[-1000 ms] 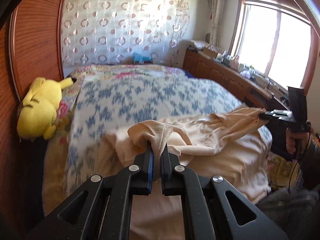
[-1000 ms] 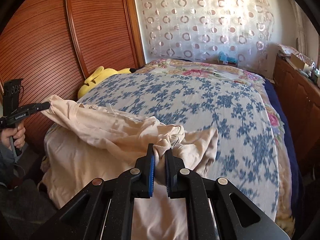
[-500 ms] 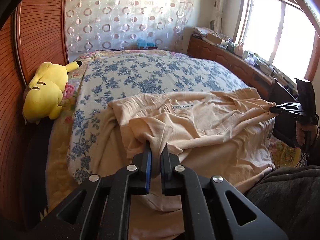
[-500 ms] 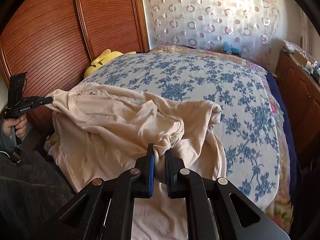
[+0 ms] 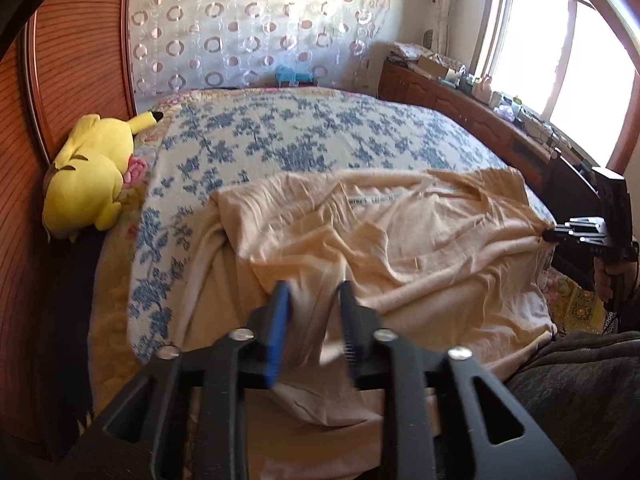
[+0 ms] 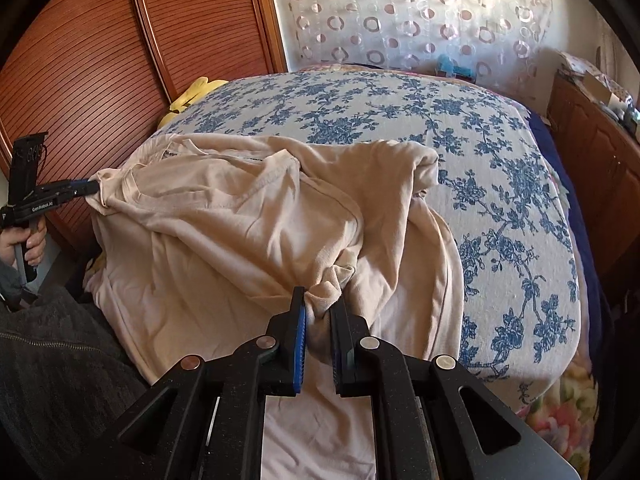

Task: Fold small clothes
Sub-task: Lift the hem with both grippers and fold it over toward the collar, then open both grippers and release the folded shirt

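Our left gripper [image 5: 312, 300], marked "GenRobot.AI", has just been opening off the beige shirt [image 6: 224, 224]; our right gripper [image 6: 318, 304] clamps its bunched cloth.

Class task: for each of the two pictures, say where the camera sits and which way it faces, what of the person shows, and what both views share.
Left wrist view: sits on the left tool, jaws just opened, looking across the blue-flowered bed cover toward the window; the right tool and its hand show.
Right wrist view: sits on the right tool, shut on the beige cotton shirt, facing the wooden wardrobe; the left tool and its hand show.
Shared: shirt, bed, yellow plush toy, circle-patterned curtain.
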`<state>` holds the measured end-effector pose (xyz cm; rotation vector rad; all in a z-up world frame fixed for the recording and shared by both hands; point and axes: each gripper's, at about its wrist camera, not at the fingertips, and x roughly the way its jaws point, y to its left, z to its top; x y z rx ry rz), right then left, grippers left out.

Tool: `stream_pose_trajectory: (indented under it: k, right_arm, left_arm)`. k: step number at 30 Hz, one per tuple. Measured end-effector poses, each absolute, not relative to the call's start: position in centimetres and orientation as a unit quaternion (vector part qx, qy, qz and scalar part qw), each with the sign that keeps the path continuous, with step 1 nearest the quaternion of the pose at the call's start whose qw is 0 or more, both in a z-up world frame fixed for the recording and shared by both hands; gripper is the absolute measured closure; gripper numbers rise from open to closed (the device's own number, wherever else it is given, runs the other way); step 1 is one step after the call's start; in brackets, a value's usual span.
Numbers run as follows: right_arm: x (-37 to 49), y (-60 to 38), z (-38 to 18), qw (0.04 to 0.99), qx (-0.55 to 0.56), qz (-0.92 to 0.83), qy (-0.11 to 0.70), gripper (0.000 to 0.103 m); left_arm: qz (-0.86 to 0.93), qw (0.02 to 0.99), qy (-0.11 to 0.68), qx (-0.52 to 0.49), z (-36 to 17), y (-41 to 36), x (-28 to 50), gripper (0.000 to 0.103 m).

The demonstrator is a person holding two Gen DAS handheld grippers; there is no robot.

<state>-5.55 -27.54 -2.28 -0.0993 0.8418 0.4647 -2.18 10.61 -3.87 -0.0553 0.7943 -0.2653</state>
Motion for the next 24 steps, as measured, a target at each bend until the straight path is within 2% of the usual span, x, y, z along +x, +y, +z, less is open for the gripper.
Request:
stream_pose_trajectory:
  k: [2, 4, 7, 14, 16, 18, 20, 24]
  right_arm:
    - [-5.5, -27.5, -2.0, 0.887, -0.048, 0.224, 0.402, 0.094]
    - [-5.6, -27.5, -1.7, 0.888, -0.051, 0.224, 0.398, 0.094]
    - [-6.1, -27.5, -1.1, 0.891, -0.057, 0.226, 0.391, 0.090]
    - [-7.0, -27.9, 0.3, 0.898, -0.074, 0.221, 0.373, 0.088]
    - [-7.2, -28.0, 0.7, 0.902, -0.074, 0.219, 0.364, 0.081]
    - [-6.9, -28.1, 1.0, 0.907, -0.074, 0.211, 0.357, 0.066]
    - [-6.4, -28.0, 1.1, 0.911, -0.076, 0.203, 0.350, 0.060]
    - [-5.1, -27.5, 1.1, 0.916, -0.074, 0.196, 0.343, 0.058]
  left_arm:
    - [-0.130, 0.917, 0.377, -0.028, -3.4, 10.7, -2.1, 0.050]
    - [-0.123, 0.919, 0.373, -0.025, -3.1, 10.7, -1.7, 0.024]
    - [-0.122, 0.922, 0.368, -0.025, -3.0, 10.8, -1.1, 0.020]
    - [-0.105, 0.920, 0.375, -0.034, -4.1, 11.4, 1.0, 0.020]
    - [-0.101, 0.920, 0.376, -0.037, -4.3, 11.6, 1.5, 0.020]
    - [-0.094, 0.921, 0.375, -0.040, -4.3, 11.9, 2.1, 0.020]
    - [-0.090, 0.922, 0.374, -0.043, -4.3, 12.1, 2.4, 0.020]
    - [-0.084, 0.924, 0.372, -0.045, -4.2, 12.4, 3.1, 0.020]
